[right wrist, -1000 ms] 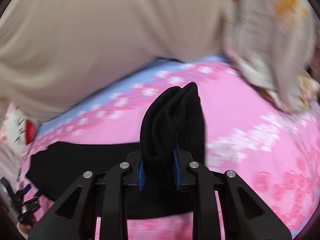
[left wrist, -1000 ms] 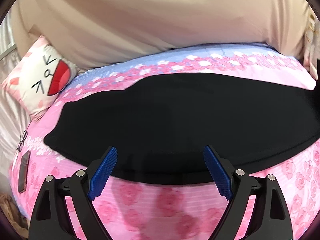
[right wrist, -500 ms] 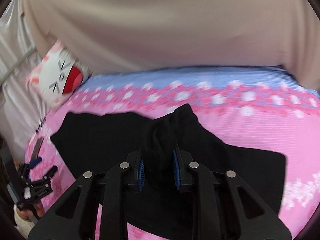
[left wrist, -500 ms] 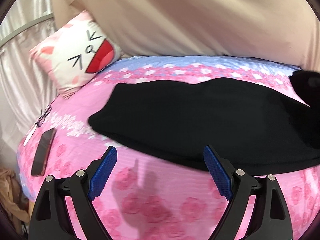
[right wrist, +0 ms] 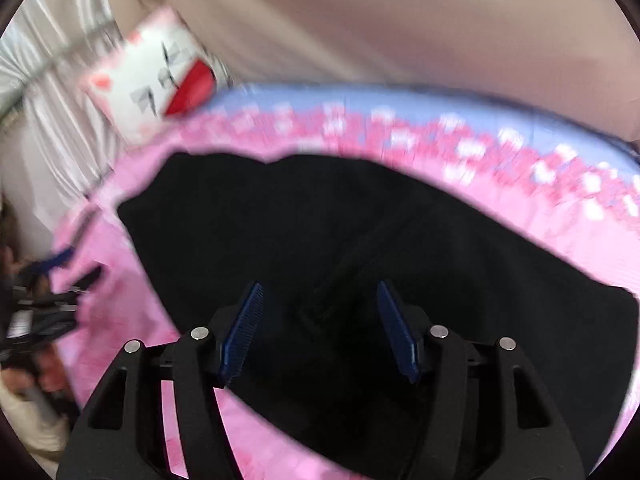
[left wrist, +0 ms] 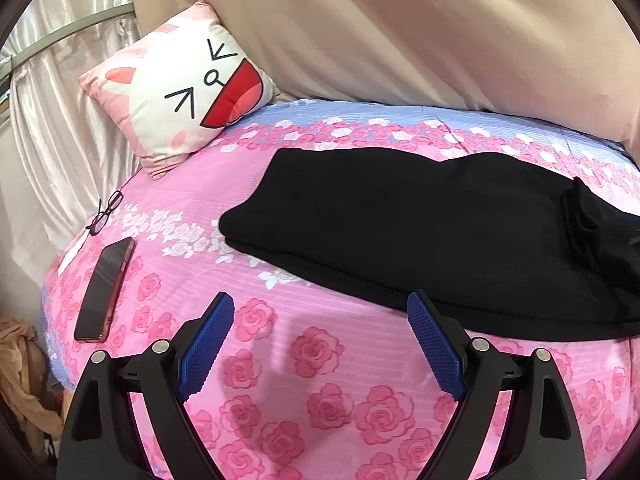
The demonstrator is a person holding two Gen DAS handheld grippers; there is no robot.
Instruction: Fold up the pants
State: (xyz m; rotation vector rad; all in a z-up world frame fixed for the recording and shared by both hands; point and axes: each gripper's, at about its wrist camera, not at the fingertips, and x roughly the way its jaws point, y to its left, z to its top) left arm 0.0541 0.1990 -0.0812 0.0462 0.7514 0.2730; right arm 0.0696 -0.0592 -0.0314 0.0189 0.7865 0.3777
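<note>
Black pants (left wrist: pixel 420 232) lie folded on the pink rose bedsheet (left wrist: pixel 312 364), with a bunched end (left wrist: pixel 584 216) resting on top at the right. My left gripper (left wrist: pixel 320 298) is open over bare sheet, just in front of the pants' near edge, with nothing between its fingers. In the blurred right wrist view my right gripper (right wrist: pixel 320 288) hangs over the pants (right wrist: pixel 320 208). Its jaws are opening, and the blue pads stand apart from the dark cloth below them.
A cat-face pillow (left wrist: pixel 188 92) leans at the back left. A phone (left wrist: pixel 106 288) and glasses (left wrist: pixel 106 212) lie near the bed's left edge. Beige fabric (left wrist: pixel 400 32) rises behind the bed, and a silvery curtain (left wrist: pixel 52 128) hangs at the left.
My right gripper carried the bunched pant end leftward over the rest of the pants and has now parted its jaws off it. My left gripper slid left, off the pants and onto bare sheet.
</note>
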